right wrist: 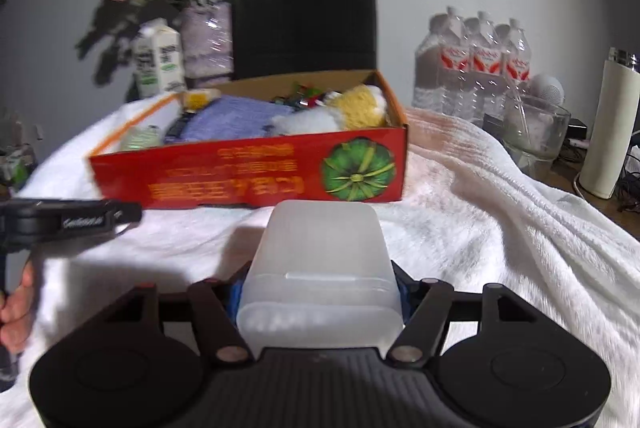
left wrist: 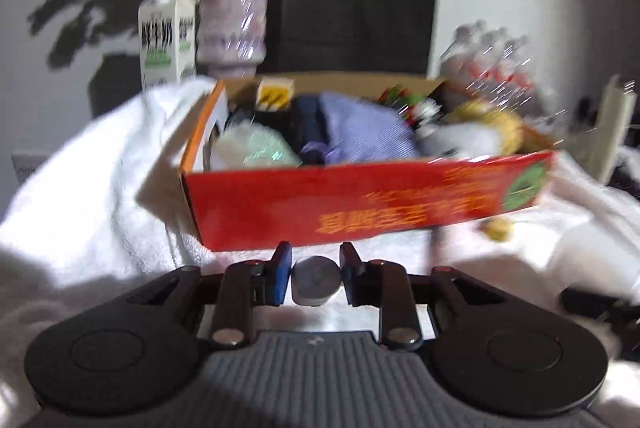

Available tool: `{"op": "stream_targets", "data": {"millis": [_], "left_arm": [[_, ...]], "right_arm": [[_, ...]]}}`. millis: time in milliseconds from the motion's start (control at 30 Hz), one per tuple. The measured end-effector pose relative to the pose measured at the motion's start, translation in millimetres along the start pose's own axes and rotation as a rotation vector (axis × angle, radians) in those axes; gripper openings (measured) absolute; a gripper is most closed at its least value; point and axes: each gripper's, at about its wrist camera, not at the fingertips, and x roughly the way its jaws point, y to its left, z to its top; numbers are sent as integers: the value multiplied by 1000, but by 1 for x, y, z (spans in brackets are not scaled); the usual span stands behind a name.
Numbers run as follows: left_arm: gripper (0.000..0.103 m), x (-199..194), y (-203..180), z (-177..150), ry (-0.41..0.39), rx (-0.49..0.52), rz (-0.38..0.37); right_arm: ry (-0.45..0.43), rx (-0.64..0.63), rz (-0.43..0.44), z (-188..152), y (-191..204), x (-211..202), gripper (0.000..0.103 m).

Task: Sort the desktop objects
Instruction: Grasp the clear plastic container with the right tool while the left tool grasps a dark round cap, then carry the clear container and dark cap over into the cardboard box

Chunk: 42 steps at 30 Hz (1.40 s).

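A red cardboard box [left wrist: 360, 200] stands on the white blanket, also in the right wrist view [right wrist: 248, 176]. It holds a purple cloth [left wrist: 360, 132], a plush toy [right wrist: 356, 108], a pale green roll [left wrist: 256, 148] and other small items. My left gripper [left wrist: 315, 278] is shut on a small grey round object [left wrist: 314, 280], just in front of the box's near wall. My right gripper [right wrist: 320, 292] is shut on a translucent white plastic container [right wrist: 320, 268], held in front of the box. The left gripper's body [right wrist: 68, 218] shows at the left of the right wrist view.
Behind the box stand a milk carton [right wrist: 160, 60], a vase of flowers [right wrist: 204, 36] and a black paper bag [right wrist: 306, 8]. A pack of water bottles [right wrist: 476, 68], a glass bowl [right wrist: 536, 132] and a white flask [right wrist: 612, 124] stand right. A small yellow item [left wrist: 498, 230] lies by the box.
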Motion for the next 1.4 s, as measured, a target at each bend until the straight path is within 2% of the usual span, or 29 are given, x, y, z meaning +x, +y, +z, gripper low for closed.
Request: {"op": "stream_targets", "data": {"millis": [100,200,467,667,800,967,1400], "left_arm": [[27,-43,-10,-10,-39,-7,-50],[27,-80,-23,-24,-61,15,-78],[27,-144,-44,-61,-94,45,-65],[27,-171,-46,-84,-86,49,-48],[27,-194,-48,-94,-116,63,-36],[27,-209,-43,-101,-130,64,-14],[27,-202,-42,-103,-115,52,-25]], "right_arm": [[-8,10,31,-14,9,-26,65],[-19,24,26,-27,14,-48,65],[-22,41,10,-63,29,-87,65],[-70,10,-17,-80,38,-120,65],[-108,2,-31,-85,39,-141,65],[-153,6,-33,-96,44,-162,65],[-136,16,-31,-99,42,-158,65]]}}
